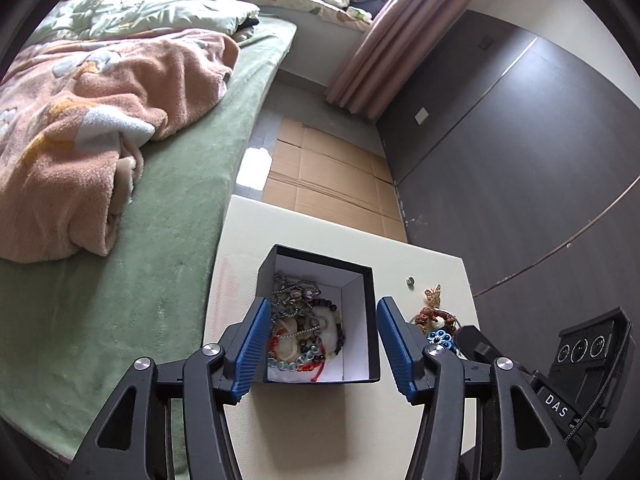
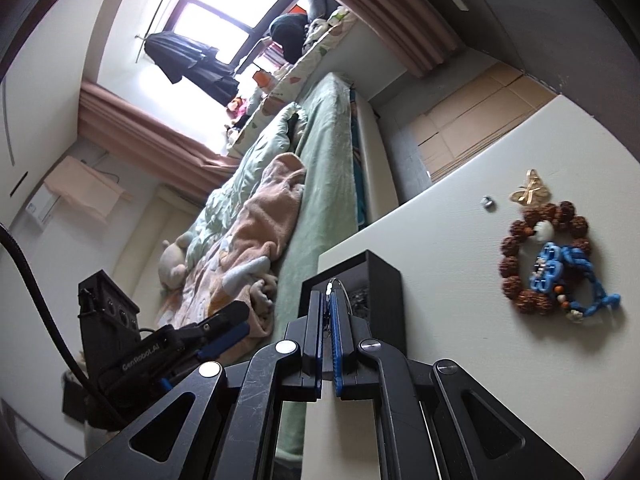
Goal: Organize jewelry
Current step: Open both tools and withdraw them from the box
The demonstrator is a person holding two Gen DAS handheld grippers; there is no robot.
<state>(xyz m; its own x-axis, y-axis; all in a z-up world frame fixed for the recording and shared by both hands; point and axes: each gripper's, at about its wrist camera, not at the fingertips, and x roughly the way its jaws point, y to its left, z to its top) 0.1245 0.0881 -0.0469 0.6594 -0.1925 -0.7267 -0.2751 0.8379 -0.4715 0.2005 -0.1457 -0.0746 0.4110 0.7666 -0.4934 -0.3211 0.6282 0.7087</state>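
Note:
A black box [image 1: 362, 280] with a white inside stands on the white table [image 1: 320, 432] and holds several bead bracelets and chains [image 1: 306, 332]. My left gripper [image 1: 320, 344] is open, its blue pads on either side of the box, just outside its walls. My right gripper [image 2: 329, 292] is shut on a thin silver ring or wire piece [image 2: 338, 283], held next to the box [image 2: 382, 300]. On the table lie a brown bead bracelet [image 2: 516, 248], a blue knotted bracelet [image 2: 576, 264], a gold butterfly [image 2: 530, 192] and a small silver bead [image 2: 487, 201].
A bed with a green sheet [image 1: 168, 216] and a pink blanket [image 1: 88, 120] lies left of the table. Cardboard [image 1: 332, 184] covers the floor beyond the table's far edge. A dark wardrobe [image 1: 520, 160] stands on the right. The right gripper's body [image 1: 580, 380] is at the table's right.

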